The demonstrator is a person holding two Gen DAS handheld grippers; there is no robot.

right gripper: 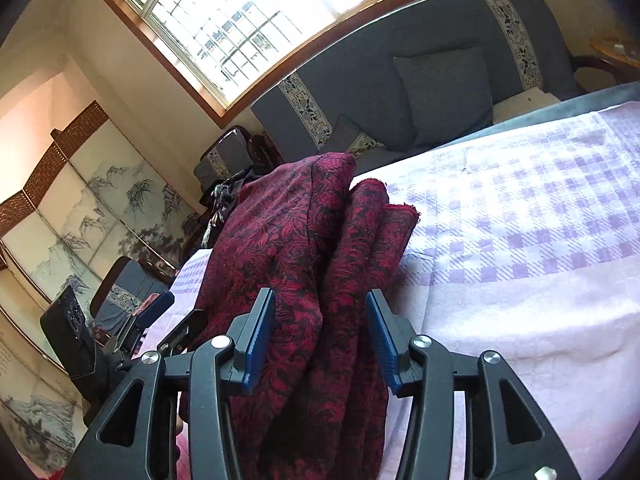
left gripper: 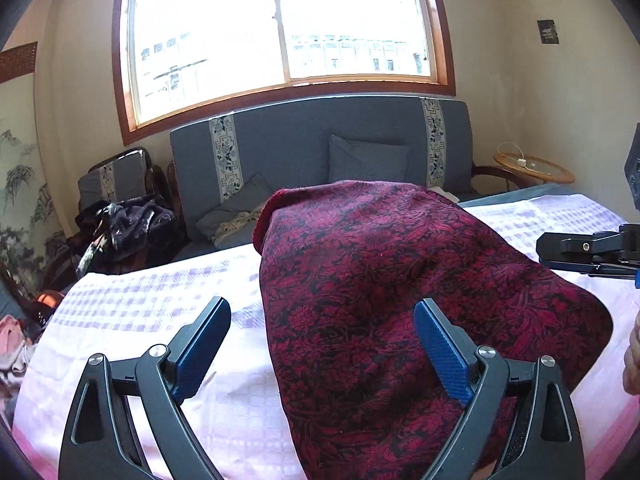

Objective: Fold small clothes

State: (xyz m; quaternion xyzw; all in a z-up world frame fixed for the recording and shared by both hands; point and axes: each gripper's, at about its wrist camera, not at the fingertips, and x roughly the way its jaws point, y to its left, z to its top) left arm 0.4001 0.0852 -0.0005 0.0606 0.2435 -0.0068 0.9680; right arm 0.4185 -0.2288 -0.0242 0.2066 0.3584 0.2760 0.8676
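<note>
A dark red patterned garment (left gripper: 400, 280) lies heaped in thick folds on the bed's lilac checked sheet (left gripper: 152, 300). My left gripper (left gripper: 322, 320) is open wide over the garment's near left edge. Its right finger is above the cloth and its left finger above the sheet, and nothing is pinched. The right gripper (right gripper: 320, 320) straddles a bunched ridge of the garment (right gripper: 312, 240). Cloth fills the gap between its blue pads (right gripper: 256, 340) and also spreads underneath the fingers, with no visible squeeze. In the left wrist view the right gripper (left gripper: 580, 248) reaches in from the right edge.
A grey sofa (left gripper: 312, 140) with cushions stands under the window, beyond the bed. Dark clothes (left gripper: 128, 224) are piled on a chair at the left and pale clothes (left gripper: 12, 352) lie at the left edge. A round side table (left gripper: 532, 168) is at the back right. A hand (left gripper: 632, 360) shows at the right.
</note>
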